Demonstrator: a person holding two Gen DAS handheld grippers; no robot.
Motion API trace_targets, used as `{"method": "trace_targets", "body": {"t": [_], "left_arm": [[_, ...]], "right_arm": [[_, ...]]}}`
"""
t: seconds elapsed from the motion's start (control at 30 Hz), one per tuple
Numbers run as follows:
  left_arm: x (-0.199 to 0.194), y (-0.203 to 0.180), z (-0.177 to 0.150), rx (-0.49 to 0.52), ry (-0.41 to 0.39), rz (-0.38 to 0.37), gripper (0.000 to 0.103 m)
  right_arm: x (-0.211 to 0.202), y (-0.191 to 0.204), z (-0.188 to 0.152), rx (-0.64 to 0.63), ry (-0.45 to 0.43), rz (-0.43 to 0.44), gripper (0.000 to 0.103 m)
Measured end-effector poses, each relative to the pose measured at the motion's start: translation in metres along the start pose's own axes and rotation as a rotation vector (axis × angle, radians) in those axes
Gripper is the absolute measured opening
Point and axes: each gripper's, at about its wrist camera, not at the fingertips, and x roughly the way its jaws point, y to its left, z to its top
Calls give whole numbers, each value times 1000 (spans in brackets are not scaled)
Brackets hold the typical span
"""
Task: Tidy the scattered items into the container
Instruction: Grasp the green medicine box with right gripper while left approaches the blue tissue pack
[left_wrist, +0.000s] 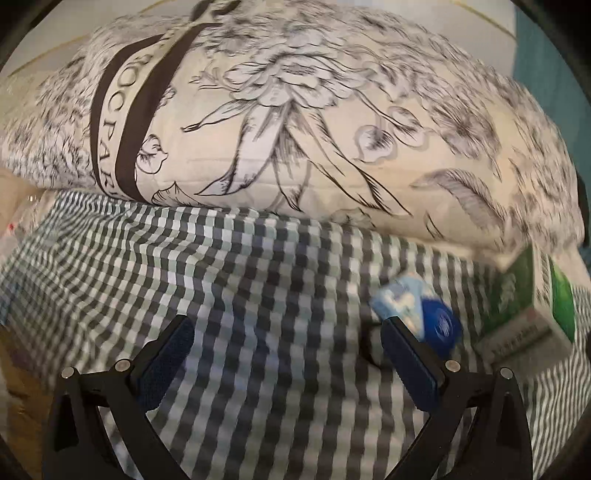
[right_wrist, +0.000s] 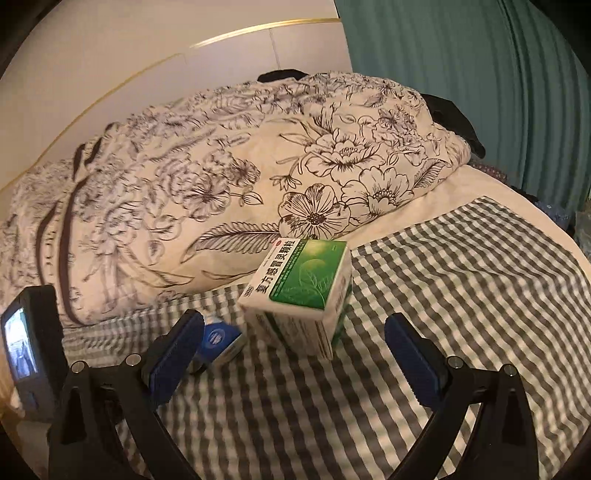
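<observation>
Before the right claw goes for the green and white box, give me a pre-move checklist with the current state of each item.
1. Right claw open: ok, fingers spread wide.
2. Green and white cardboard medicine box ahead between its fingers: ok, not yet gripped.
3. Left claw empty: ok, open over the grey checked bedsheet.
4. Small round blue-lidded tin clear of the box: ok, apart, but beside the right claw's left finger.
5. Floral pillow clear of the box: cannot tell, it lies just behind.
6. Container located: not ok, not visible in either view.
</observation>
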Motion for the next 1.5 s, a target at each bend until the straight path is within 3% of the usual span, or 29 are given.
{"method": "trace_targets", "body": {"t": [0.07,0.17,0.27,0.4,0.53,0.67,0.8,0.93,1.03,1.4,1.47,1.5], "left_arm": [[0,6,-8,-17,-45,-26,103],[7,11,-8,-25,-39,-37,103],[11,12,-10,-25,-24,-61,103],[13,11,-11,-7,3,-95,103],[11,23,-11,-56,5,-107,103],[13,28,-11,-82,12,-121,103],[12,23,-12,-55,4,-118,103],[15,23,-10,-46,2,-108,103],[15,25,-10,-45,9,-106,103],[16,19,-15,-23,20,-100,103],[16,19,-16,-19,19,-100,103],[15,19,-16,-18,19,-98,103]], "right_arm": [[20,5,4,-26,0,-44,99],[45,12,5,-54,-37,-141,99],[63,15,-3,-18,-28,-130,99],[57,35,-6,-100,-65,-147,98],[47,53,-4,-151,-103,-163,99],[71,64,-9,-238,-75,-281,99],[75,53,-8,-225,-71,-333,99],[64,28,-5,-92,-90,-307,99],[63,21,-4,-60,-94,-314,99],[98,31,-11,-141,46,-291,99],[97,25,-12,-118,45,-263,92],[95,22,-11,-113,36,-236,80]]}}
